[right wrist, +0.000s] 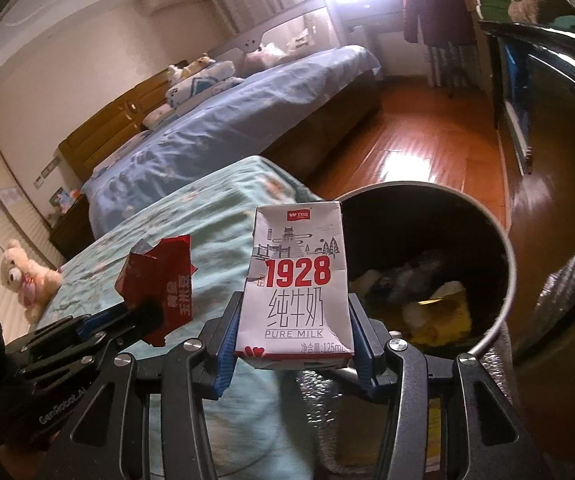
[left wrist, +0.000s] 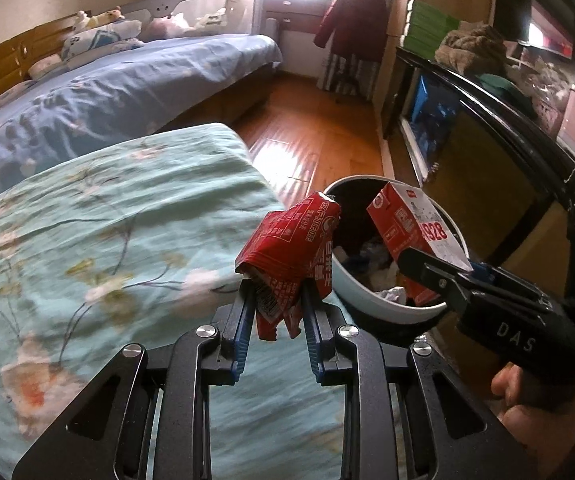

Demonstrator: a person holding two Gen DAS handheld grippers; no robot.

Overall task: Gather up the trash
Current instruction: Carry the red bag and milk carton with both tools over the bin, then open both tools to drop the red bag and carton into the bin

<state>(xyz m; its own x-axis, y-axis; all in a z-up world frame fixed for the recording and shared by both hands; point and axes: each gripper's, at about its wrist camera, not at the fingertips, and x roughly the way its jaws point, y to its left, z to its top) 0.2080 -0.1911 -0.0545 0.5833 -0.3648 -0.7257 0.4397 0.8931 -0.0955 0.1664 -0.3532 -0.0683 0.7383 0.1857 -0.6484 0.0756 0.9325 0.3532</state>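
Note:
My left gripper (left wrist: 276, 285) is shut on a crumpled red snack wrapper (left wrist: 287, 248), held over the edge of the green floral bed just left of the bin. The same wrapper (right wrist: 159, 288) shows in the right wrist view at lower left, in the left gripper (right wrist: 143, 312). My right gripper (right wrist: 293, 316) is shut on a small white and red milk carton (right wrist: 297, 280) marked 1928, upright between the blue pads. In the left wrist view that carton (left wrist: 411, 232) hangs over the round trash bin (left wrist: 347, 280), gripped by the right gripper (left wrist: 419, 268). The bin (right wrist: 503, 240) holds several pieces of rubbish.
A bed with a green floral cover (left wrist: 107, 220) fills the left; a blue bed (left wrist: 127, 84) lies behind it. Wooden floor (left wrist: 307, 128) runs between the beds and a dark cabinet (left wrist: 487, 152) on the right. A plush toy (right wrist: 27, 276) sits on the green bed.

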